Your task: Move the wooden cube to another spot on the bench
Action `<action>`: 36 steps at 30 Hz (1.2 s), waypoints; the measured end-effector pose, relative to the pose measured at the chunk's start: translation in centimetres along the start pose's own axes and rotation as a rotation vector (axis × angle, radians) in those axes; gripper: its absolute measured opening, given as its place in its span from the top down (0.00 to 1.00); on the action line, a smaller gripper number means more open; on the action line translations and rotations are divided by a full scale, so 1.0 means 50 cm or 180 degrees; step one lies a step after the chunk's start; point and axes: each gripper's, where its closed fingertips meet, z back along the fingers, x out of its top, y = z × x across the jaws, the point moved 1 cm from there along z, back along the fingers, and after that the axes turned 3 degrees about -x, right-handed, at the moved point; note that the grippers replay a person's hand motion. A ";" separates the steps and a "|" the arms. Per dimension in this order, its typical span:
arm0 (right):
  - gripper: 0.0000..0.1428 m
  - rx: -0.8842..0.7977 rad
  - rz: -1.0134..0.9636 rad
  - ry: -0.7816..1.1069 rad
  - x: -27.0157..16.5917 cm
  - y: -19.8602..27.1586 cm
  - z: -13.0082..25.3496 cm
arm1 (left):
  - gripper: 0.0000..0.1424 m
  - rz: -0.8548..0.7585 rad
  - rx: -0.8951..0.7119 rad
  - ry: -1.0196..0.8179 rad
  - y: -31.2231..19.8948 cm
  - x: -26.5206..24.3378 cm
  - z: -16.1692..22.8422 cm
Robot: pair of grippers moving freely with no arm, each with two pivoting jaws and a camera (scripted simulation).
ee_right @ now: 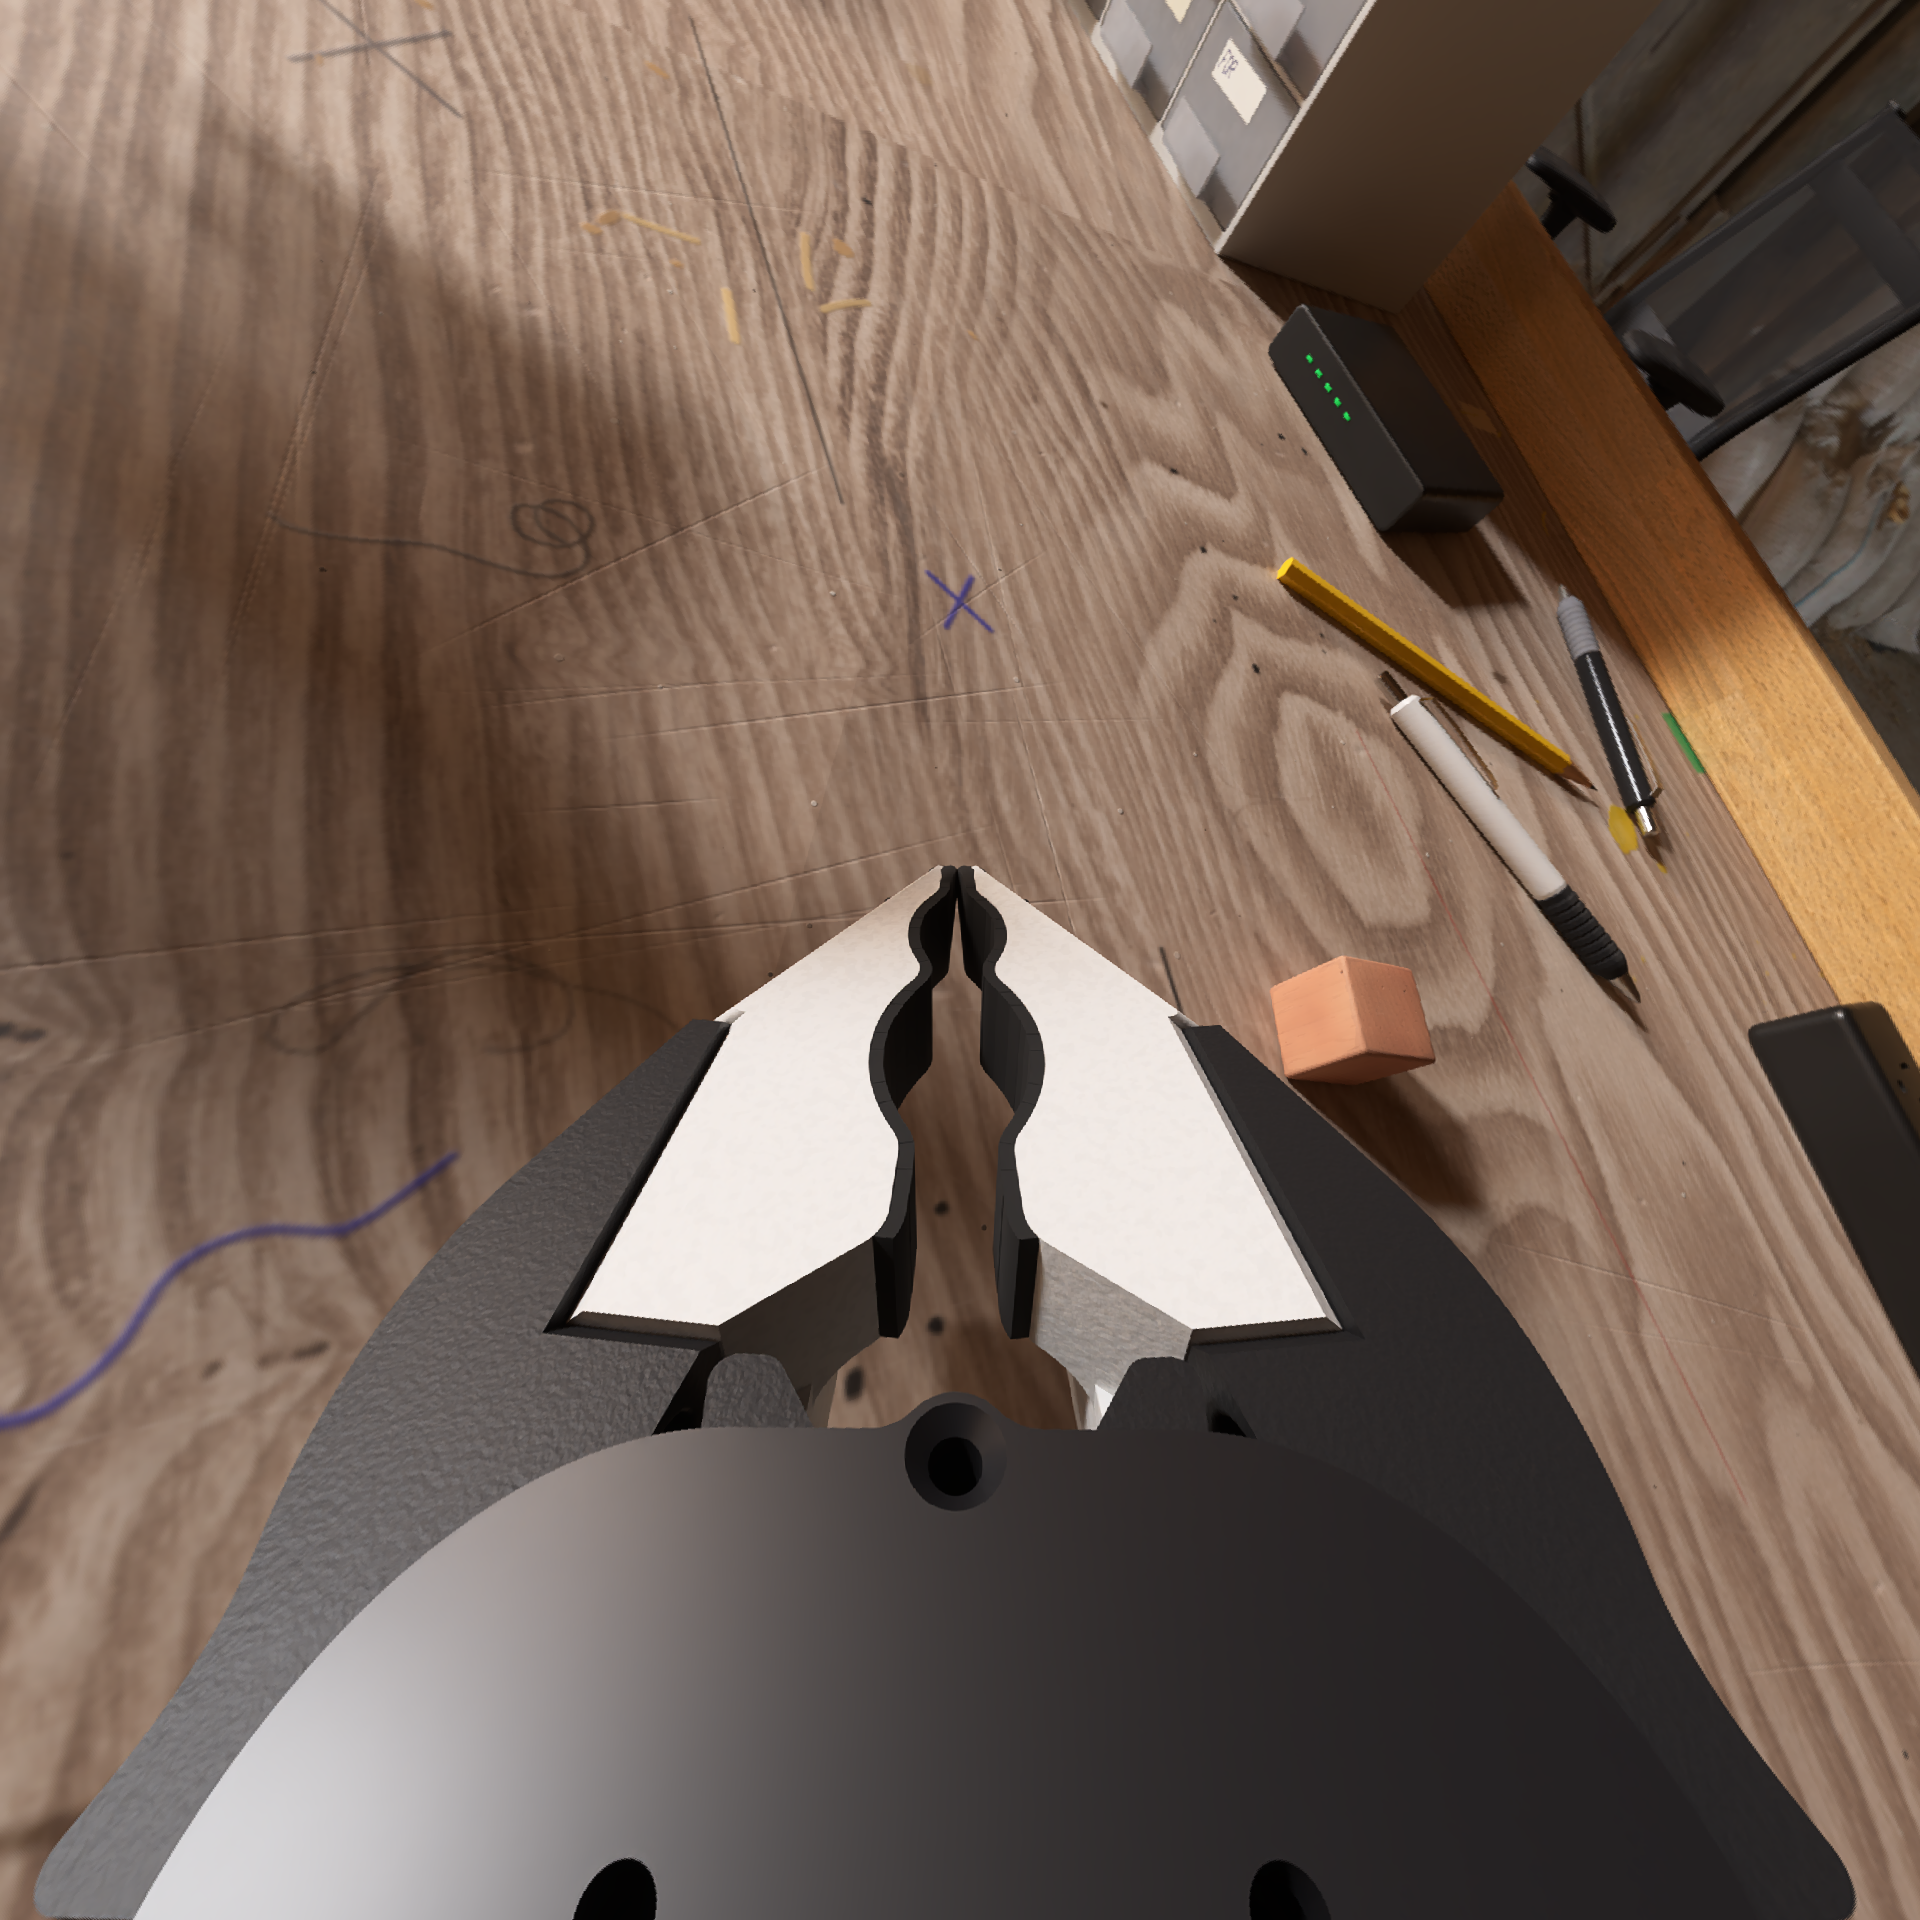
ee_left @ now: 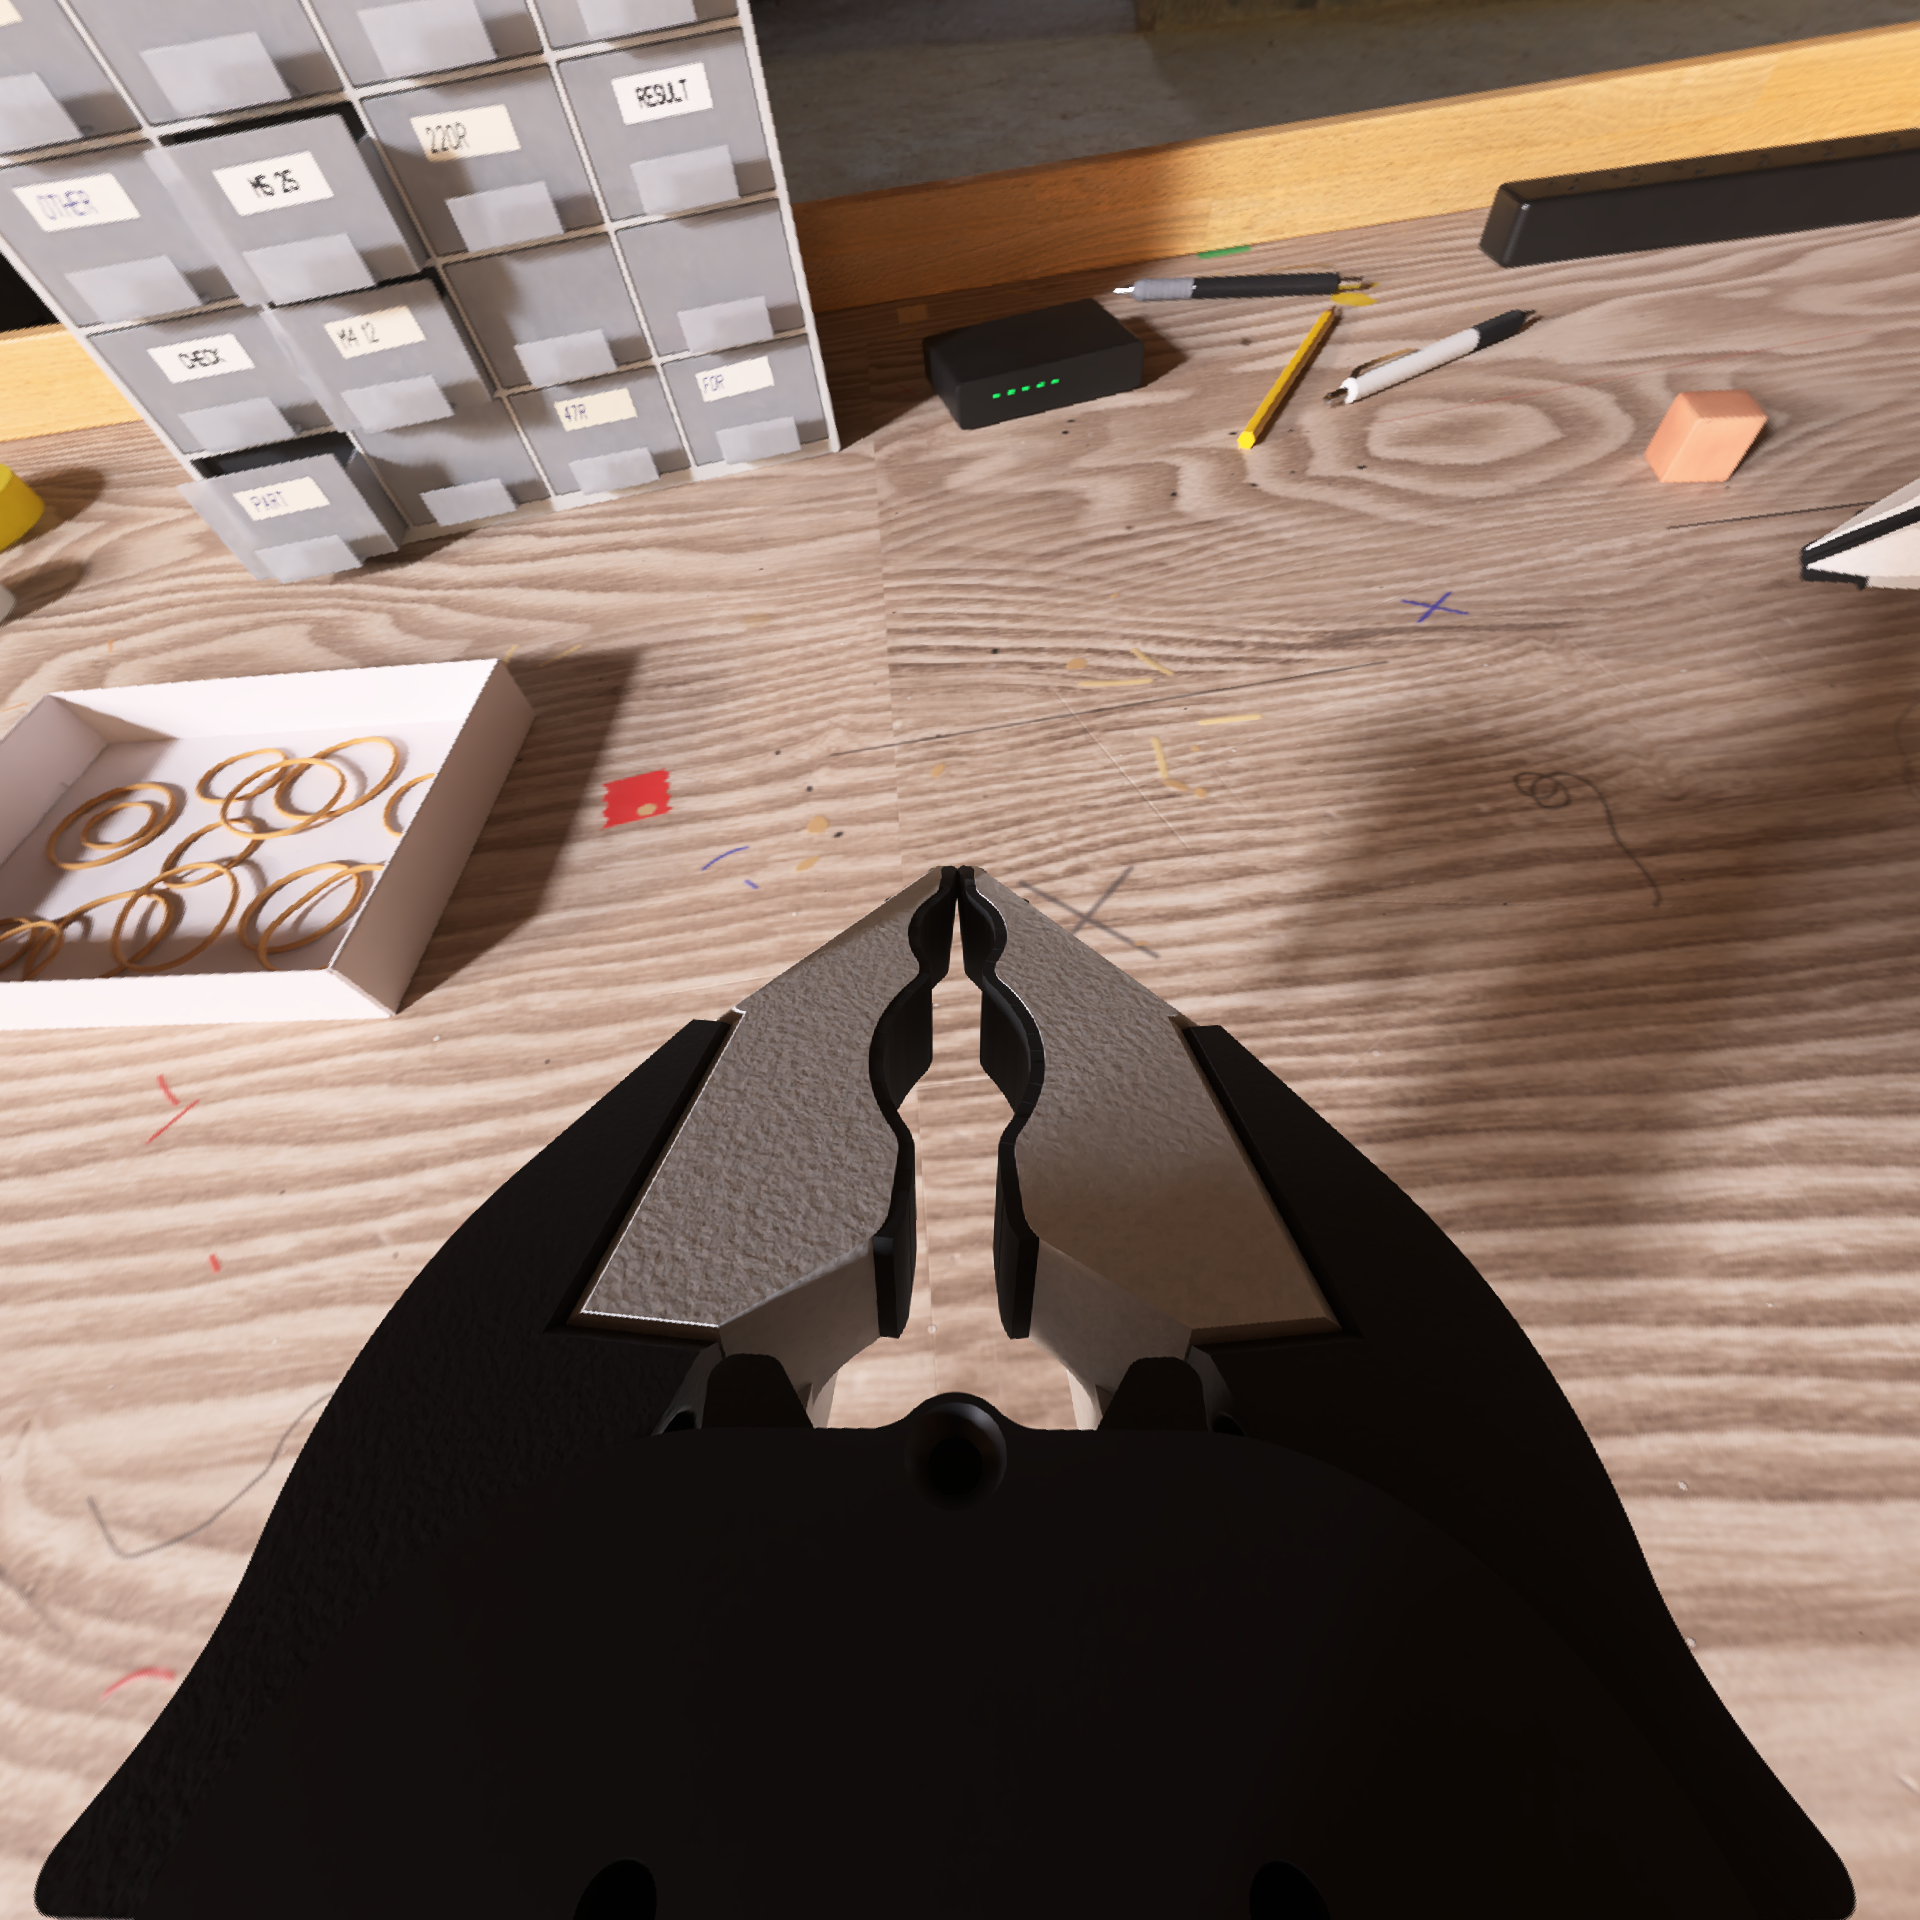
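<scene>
One wooden cube (ee_right: 1351, 1018), two closed tools (ee_right: 956, 873).

A pale brown counter (ee_left: 1247, 1143) with dark wavy grain carries a salmon-pink wooden cube (ee_right: 1351, 1018), a yellow pencil (ee_right: 1423, 670), a black box (ee_left: 1034, 364) with green lights, a white tray (ee_left: 416, 904) of tan rubber bands (ee_left: 208, 852), and grey drawers (ee_left: 416, 260).
</scene>
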 end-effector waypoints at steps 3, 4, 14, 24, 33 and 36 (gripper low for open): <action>1.00 -0.0051 -0.0090 0.0000 -0.010 -0.015 0.002 | 1.00 -0.0057 0.0097 0.0073 0.017 -0.010 0.014; 1.00 -0.0072 -0.0109 0.0026 -0.016 -0.021 0.003 | 1.00 -0.0140 0.0101 0.0108 0.023 -0.016 0.018; 0.98 -0.0138 -0.0492 -0.0221 -0.033 -0.076 0.042 | 1.00 -0.0043 -0.0076 0.0151 0.034 -0.043 0.008; 0.68 -0.0474 -0.0656 -0.0030 -0.086 -0.173 0.032 | 1.00 -0.0194 0.0043 0.0422 0.082 -0.085 0.002; 0.44 0.0257 -0.0700 0.0474 -0.122 -0.214 -0.063 | 1.00 -0.0034 0.0018 0.0485 0.120 -0.105 0.014; 0.55 0.0537 -0.0706 0.0490 -0.121 -0.206 -0.069 | 1.00 -0.0026 -0.0007 0.0517 0.121 -0.108 0.013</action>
